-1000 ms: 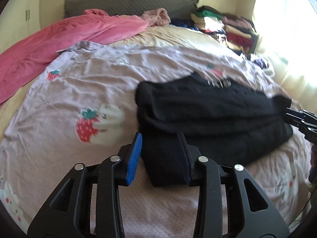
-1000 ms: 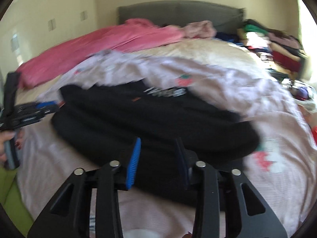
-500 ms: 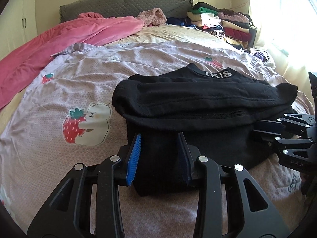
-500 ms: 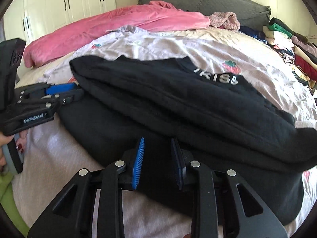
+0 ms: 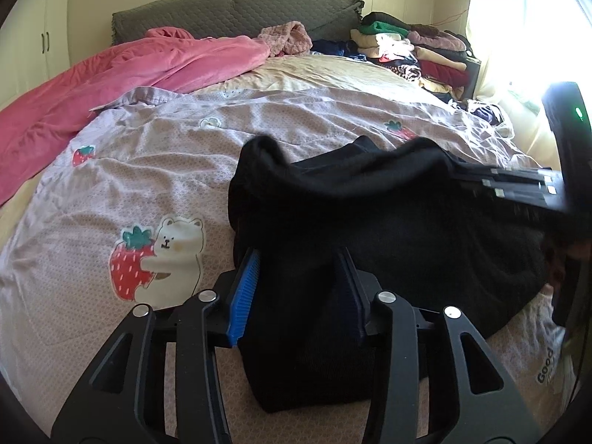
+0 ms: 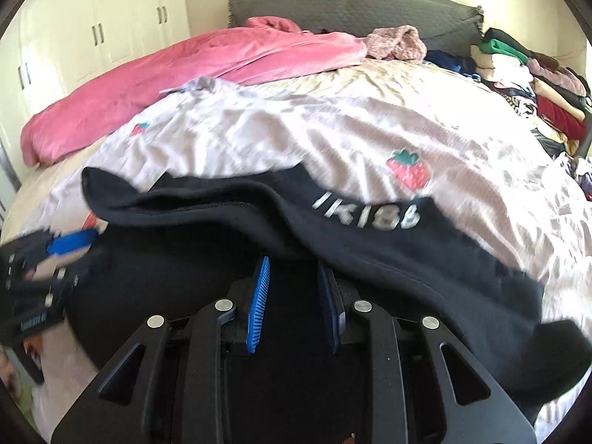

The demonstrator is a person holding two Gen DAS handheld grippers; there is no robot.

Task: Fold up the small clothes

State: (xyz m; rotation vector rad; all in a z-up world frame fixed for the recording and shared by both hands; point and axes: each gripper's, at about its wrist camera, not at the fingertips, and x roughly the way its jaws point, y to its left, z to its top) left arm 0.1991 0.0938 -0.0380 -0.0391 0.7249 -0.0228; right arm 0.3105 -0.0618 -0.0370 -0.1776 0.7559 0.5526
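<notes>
The black garment (image 5: 399, 222) is lying long-axis crosswise on the bed (image 5: 185, 170), the left gripper (image 5: 296, 288) fingers just opening astride its corner, the right gripper (image 6: 292, 296) fingers pinching its lifted edge.

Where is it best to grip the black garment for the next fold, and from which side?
Probably the black garment at its thick folded end near the left gripper, approached from the near bed edge. That end lies flat, with bare quilt beside it.
</notes>
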